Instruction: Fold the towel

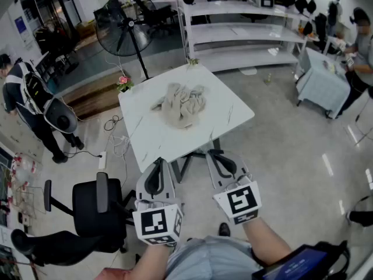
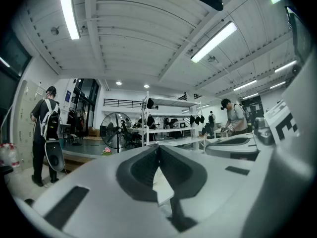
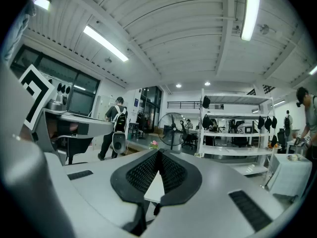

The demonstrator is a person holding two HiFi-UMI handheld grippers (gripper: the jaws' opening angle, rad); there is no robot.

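While both tools are held level at the near edge, one crumpled beige cloth towel [image 1: 182, 104] lies alone in a loose heap on the far half of the single white marble-patterned square table [image 1: 151, 139]. It is well apart from both sets of jaws and directly ahead of the gap between the two grippers.

Two grippers are in view. The grey left gripper [image 1: 158, 162] has its tips over the table's near corner, and its own view shows its jaws pressed together at the tips with nothing between them. The grey right gripper [image 1: 211, 154] sits just beside it, its jaws likewise closed together and empty. Each carries one cube with square black-and-white markers.

Around the table stand one black pedestal fan [image 1: 123, 17], one black swivel office chair [image 1: 96, 206] at the near left, and one white metal shelving rack [image 1: 245, 31] with three tiers. The rack's top tier holds a small boxy device, and dark bags hang at its right end. A small pink flower [image 1: 123, 81] stands at the table's far left corner. Two people are visible: one wearing a backpack [image 1: 26, 92] at the left, and one [image 1: 358, 57] at the right by a small cloth-covered table [image 1: 320, 80].
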